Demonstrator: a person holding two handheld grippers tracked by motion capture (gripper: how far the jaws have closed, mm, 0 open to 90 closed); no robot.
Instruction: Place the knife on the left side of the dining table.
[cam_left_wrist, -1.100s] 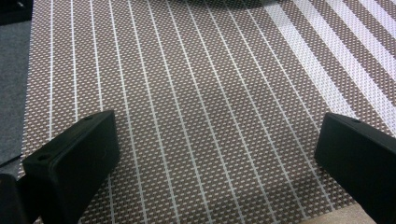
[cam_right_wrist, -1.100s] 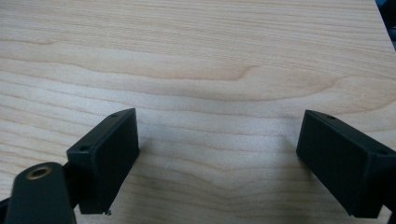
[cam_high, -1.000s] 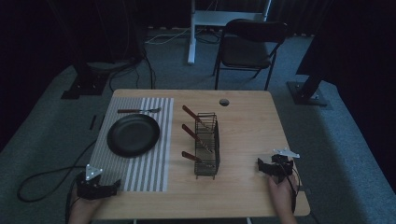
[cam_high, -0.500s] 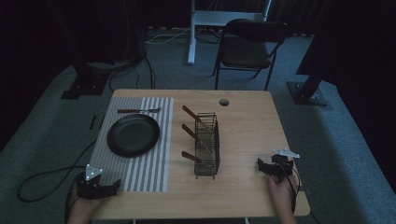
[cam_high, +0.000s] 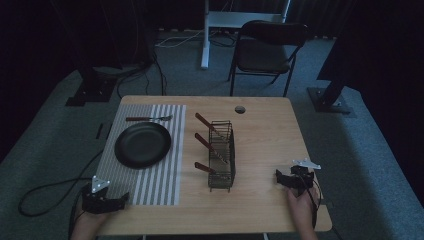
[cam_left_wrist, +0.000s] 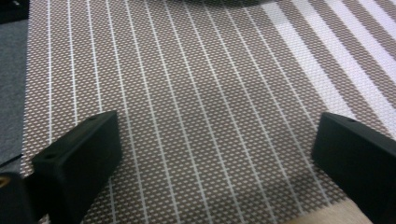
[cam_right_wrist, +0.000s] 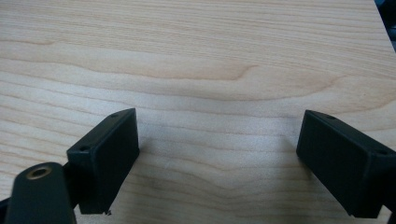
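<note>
The left gripper (cam_high: 121, 202) is sitting at the near left corner of the table (cam_high: 265, 135), w/ a hand (cam_high: 86, 227) behind it. Its jaws are standing wide apart, w/ nothing between them but the striped mat (cam_left_wrist: 196, 93); the mat is lying right under both jaws and running on ahead of them. The right gripper (cam_high: 278, 179) is sitting near the near right corner, a hand (cam_high: 300, 210) holding it from behind. Its jaws are wide apart too, and just bare wood (cam_right_wrist: 201, 70) is showing between and in front of them. Ahead of the left jaws, farther up the mat, a black plate (cam_high: 143, 144) is lying flat, and past it a fork (cam_high: 148, 118) is lying on the mat's far end. Off to the side of the right jaws, well apart from them, a wire rack (cam_high: 221, 155) is standing in the middle of the table. Three brown handles (cam_high: 205, 144) are sticking out of it, prob. knives, but it's too dim to tell.
</note>
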